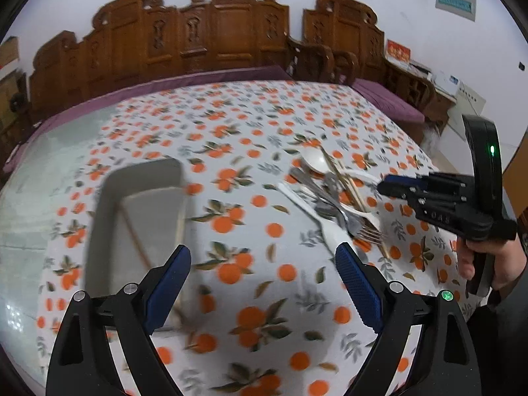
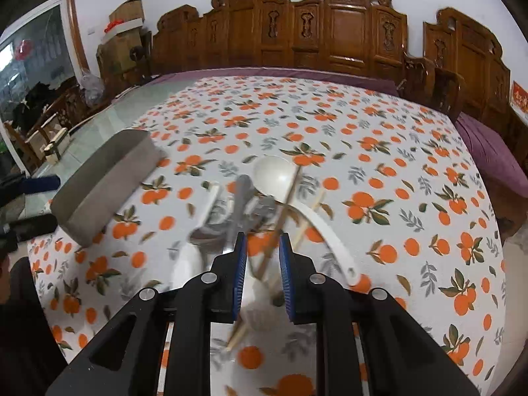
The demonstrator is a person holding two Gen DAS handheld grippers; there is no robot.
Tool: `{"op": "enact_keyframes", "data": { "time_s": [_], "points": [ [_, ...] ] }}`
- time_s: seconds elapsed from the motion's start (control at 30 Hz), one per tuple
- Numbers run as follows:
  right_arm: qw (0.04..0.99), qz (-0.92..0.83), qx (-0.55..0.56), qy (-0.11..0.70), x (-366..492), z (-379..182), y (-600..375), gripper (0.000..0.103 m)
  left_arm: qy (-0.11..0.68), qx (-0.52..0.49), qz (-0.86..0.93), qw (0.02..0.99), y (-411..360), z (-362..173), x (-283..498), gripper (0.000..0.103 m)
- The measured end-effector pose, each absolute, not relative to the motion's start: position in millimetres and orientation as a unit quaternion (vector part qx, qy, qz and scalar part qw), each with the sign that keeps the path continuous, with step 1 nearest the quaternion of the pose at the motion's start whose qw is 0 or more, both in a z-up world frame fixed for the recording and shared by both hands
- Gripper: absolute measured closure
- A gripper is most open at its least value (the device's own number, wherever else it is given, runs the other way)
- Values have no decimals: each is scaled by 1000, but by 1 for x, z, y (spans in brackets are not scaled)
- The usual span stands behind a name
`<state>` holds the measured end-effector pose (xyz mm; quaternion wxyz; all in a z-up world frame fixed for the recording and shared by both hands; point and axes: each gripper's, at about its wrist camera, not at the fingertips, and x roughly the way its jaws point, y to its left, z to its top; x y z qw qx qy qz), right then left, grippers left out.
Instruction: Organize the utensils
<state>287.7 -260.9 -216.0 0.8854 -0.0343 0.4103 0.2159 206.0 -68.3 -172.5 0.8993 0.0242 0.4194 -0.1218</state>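
The pile of utensils (image 2: 264, 211) is lying at the centre of the right wrist view, just ahead of the right gripper (image 2: 262, 247). In it a white ladle (image 2: 275, 173) is resting with its round bowl toward 12 o'clock and its curved handle sweeping down toward 5 o'clock. Pale wooden chopsticks (image 2: 283, 211) are crossing it, their long axes running from 1 o'clock to 7 o'clock. Grey metal forks and spoons (image 2: 241, 204) are lying tangled to the left of them, too blurred to sort.

The right gripper's ribbed blue pads (image 2: 285, 257) are standing narrowly apart, with a chopstick passing between them; whether they are touching it cannot be told.

A grey rectangular tray (image 1: 142, 217), smooth and shallow-walled, is sitting at 9 o'clock in the left wrist view, with two chopsticks (image 1: 133, 234) lying inside. The left gripper (image 1: 264, 257) is hovering with its jaws spread wide and nothing between them, its left pad over the tray's near corner.

The tablecloth (image 1: 231, 125), white with printed oranges, is stretching bare toward 12 o'clock, up to its far edge in front of the carved wooden bench (image 1: 214, 39).
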Motion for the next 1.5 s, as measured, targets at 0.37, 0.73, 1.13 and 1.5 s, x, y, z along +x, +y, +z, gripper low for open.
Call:
{"op": "enact_keyframes", "data": {
  "time_s": [0.37, 0.73, 1.13, 1.5],
  "points": [
    [882, 222, -20, 415, 298, -217, -279, 81, 451, 9, -152, 879, -122, -214, 244, 18],
    [882, 225, -11, 413, 300, -215, -279, 81, 488, -41, -178, 853, -131, -245, 263, 49],
    [882, 220, -15, 416, 301, -218, -276, 81, 508, -73, -190, 837, -135, -252, 266, 77],
    [875, 241, -2, 420, 301, -223, -266, 81, 483, -50, -183, 855, -126, -222, 244, 99]
  ]
}}
